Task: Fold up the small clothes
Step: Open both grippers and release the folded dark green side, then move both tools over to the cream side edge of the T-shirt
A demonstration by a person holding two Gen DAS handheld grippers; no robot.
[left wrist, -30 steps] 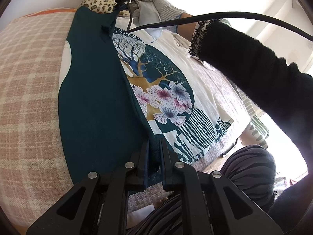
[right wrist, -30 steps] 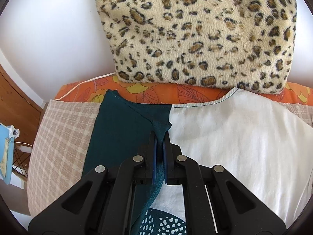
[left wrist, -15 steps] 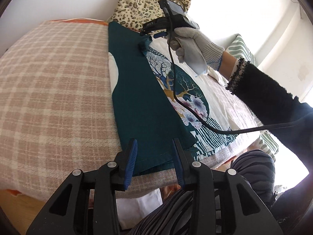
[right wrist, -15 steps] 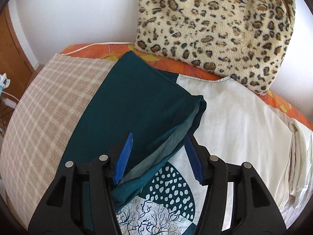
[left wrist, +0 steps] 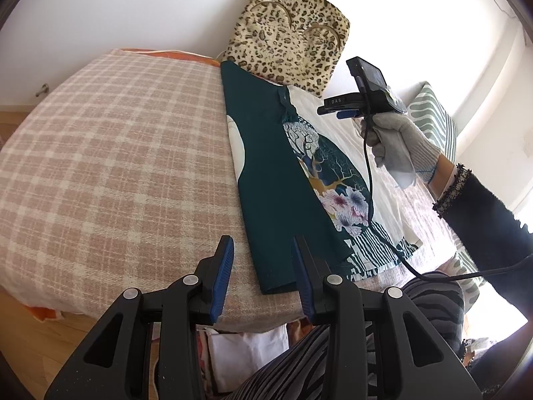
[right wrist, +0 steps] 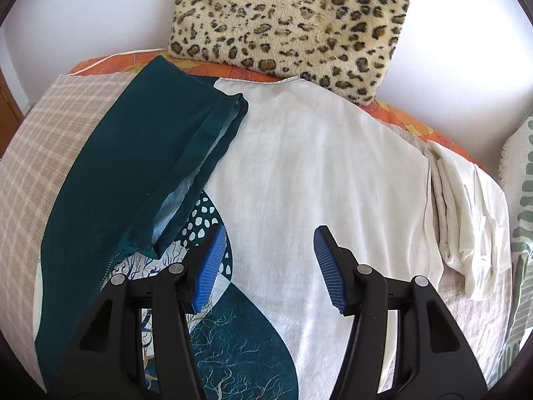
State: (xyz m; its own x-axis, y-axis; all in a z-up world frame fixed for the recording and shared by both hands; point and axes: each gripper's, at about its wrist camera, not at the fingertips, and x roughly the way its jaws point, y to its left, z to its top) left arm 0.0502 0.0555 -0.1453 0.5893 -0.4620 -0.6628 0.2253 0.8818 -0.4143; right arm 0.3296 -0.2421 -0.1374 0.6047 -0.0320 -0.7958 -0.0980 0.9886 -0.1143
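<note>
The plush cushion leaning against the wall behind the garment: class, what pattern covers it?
Leopard print on the plush cushion, dark spots on tan, clearest in the right wrist view.

Bright daylight, blown-out right, fisheye edges curved.

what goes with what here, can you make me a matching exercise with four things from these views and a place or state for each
Things:
1. leopard cushion
2. dark green flap
3. left gripper
4. crumpled cream cloth

Descriptions:
A. folded over the white printed top
B. bunched at the right edge of the top
C. upright against the white wall
D. open, nothing between its pads

Pairs: 1-C, 2-A, 3-D, 4-B
</note>
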